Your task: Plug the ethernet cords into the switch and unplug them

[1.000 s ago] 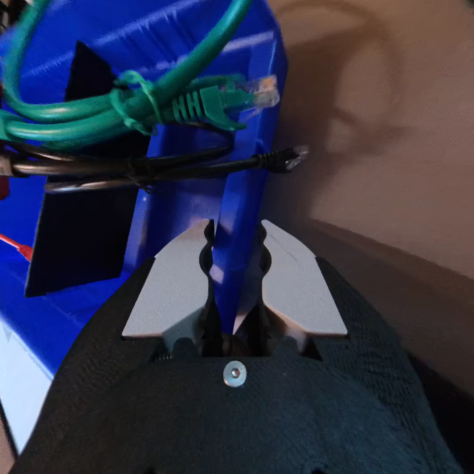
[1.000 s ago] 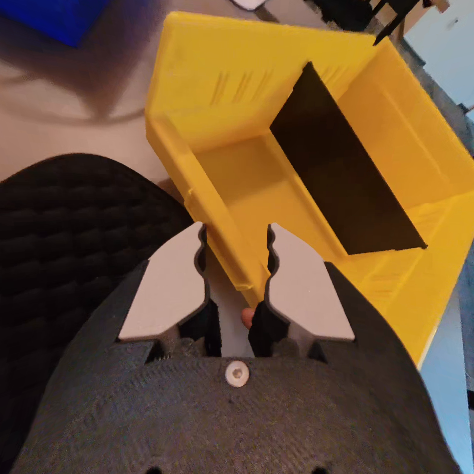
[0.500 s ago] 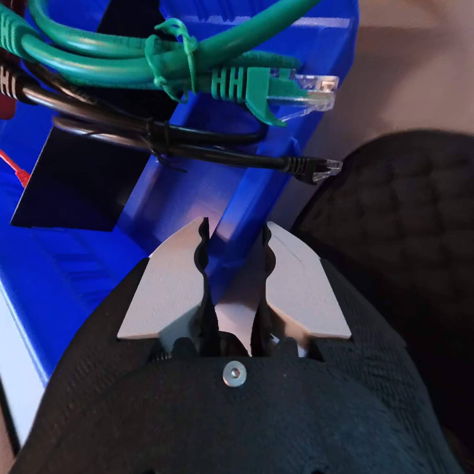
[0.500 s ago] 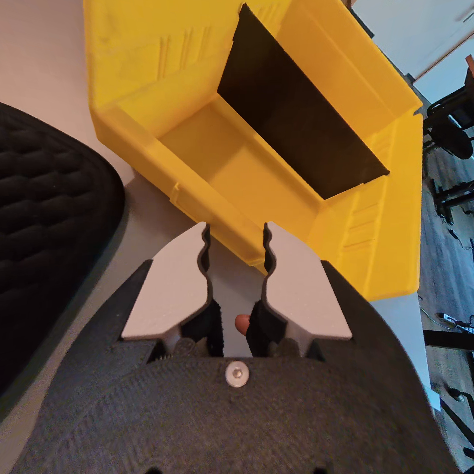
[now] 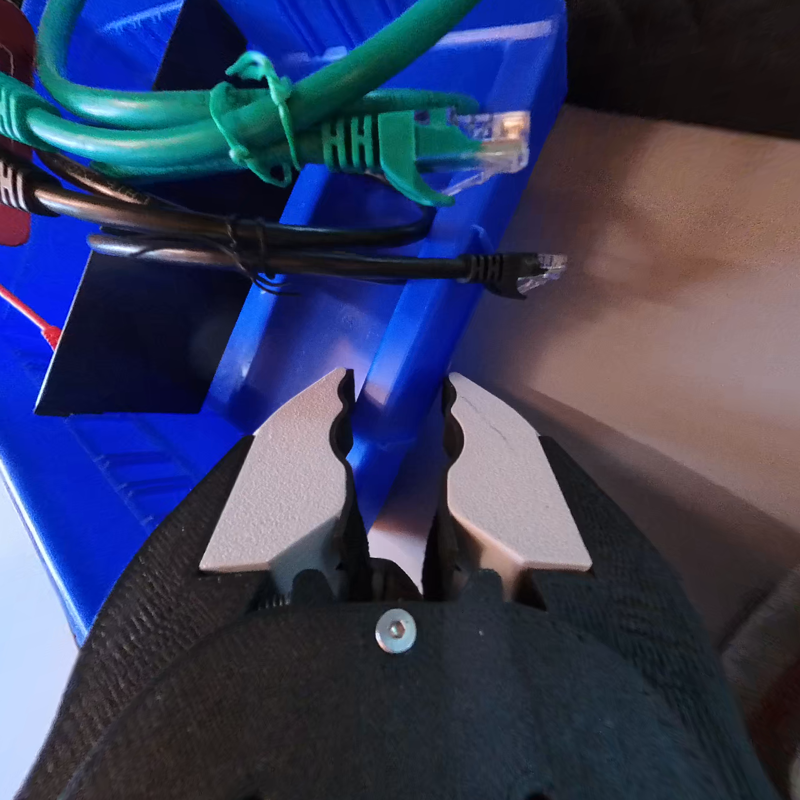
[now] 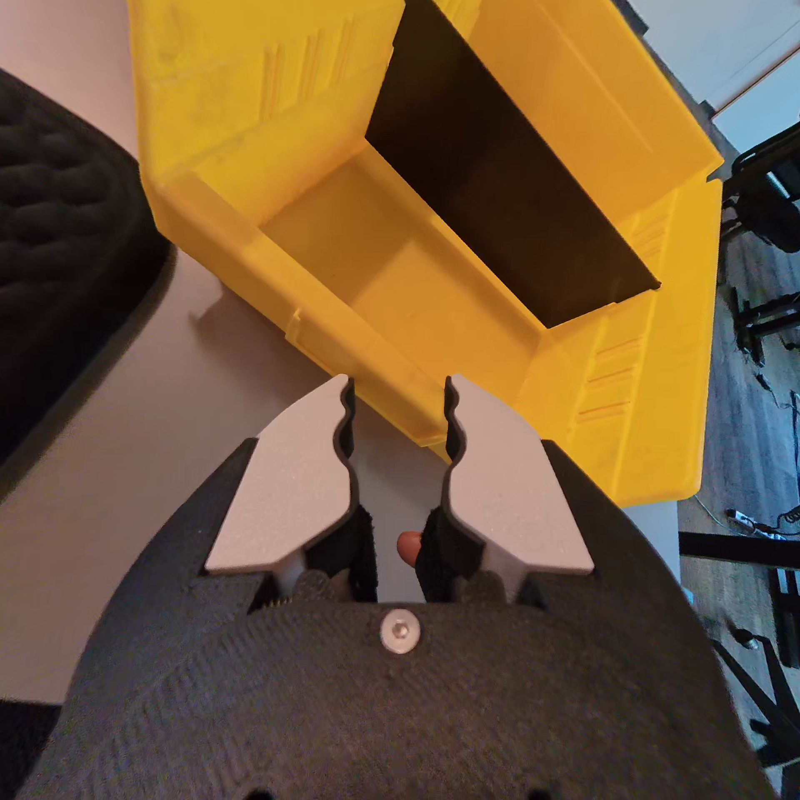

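Observation:
A coiled green ethernet cord [image 5: 182,125] and a coiled black ethernet cord [image 5: 303,259] lie on a blue bin [image 5: 476,56]. Each is bound with a tie. The green cord's clear plug [image 5: 489,143] and the black cord's clear plug [image 5: 537,270] stick out over the bin's right wall. My left gripper [image 5: 398,381] is open and empty, just in front of the bin's near corner, which shows between the fingers. My right gripper [image 6: 398,383] is open and empty, by the near corner of a yellow bin [image 6: 259,108]. No switch is in view.
Each bin has a black divider, one in the blue bin [image 5: 130,337] and one in the yellow bin [image 6: 498,173]. A black quilted pad [image 6: 65,216] lies left of the yellow bin on the beige table [image 6: 130,433]. A red tie [image 5: 26,311] lies in the blue bin. The table edge and floor [image 6: 757,346] are at the right. Tip to tip, the grippers are about 70 cm apart.
The left gripper opened a little off the blue bin's wall and shifted; the black pad left the right side of its view. The right gripper drew back from the yellow bin.

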`<state>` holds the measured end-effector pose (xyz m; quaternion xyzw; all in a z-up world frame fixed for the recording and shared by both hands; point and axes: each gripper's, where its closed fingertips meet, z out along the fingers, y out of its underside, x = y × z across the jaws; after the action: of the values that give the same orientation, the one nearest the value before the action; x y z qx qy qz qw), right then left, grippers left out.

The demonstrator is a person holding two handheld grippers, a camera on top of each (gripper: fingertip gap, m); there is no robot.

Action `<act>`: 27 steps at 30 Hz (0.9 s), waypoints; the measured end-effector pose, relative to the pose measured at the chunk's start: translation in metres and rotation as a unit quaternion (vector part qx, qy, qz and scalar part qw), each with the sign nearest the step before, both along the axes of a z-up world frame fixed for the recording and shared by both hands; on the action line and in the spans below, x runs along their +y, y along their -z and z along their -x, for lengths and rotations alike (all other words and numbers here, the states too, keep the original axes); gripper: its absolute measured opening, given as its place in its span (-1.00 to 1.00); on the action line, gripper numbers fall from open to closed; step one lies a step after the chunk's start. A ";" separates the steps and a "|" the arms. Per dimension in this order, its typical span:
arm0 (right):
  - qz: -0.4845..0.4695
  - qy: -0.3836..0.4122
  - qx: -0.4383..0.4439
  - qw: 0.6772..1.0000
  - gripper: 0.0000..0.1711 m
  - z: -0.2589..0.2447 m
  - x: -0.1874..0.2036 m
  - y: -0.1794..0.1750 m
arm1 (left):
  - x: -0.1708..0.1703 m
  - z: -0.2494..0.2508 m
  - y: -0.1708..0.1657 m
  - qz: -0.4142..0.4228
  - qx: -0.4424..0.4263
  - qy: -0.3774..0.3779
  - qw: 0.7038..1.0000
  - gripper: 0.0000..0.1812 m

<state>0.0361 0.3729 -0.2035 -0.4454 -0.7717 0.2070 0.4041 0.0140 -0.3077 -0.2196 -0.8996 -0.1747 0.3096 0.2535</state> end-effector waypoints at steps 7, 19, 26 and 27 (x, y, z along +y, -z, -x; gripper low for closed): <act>0.020 -0.009 -0.007 1.000 -0.50 -0.011 -0.005 -0.004 | -0.014 -0.035 -0.056 -0.238 -0.060 -0.111 0.963 -0.23; -0.013 -0.008 0.040 0.999 -0.45 -0.006 -0.012 -0.026 | -0.007 0.069 -0.140 -0.425 0.060 -0.312 0.847 0.13; 0.000 0.006 0.075 0.997 -0.47 -0.010 -0.004 -0.034 | 0.000 0.093 -0.100 -0.373 0.006 -0.315 0.873 -0.18; -0.001 0.008 0.075 0.997 -0.47 -0.009 -0.003 -0.033 | -0.001 0.092 -0.102 -0.373 0.015 -0.312 0.874 -0.19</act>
<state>0.0455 0.3702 -0.1701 -0.4347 -0.7359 0.2358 0.4625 -0.0783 -0.3083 -0.1173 -0.6326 -0.5445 0.2982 0.4630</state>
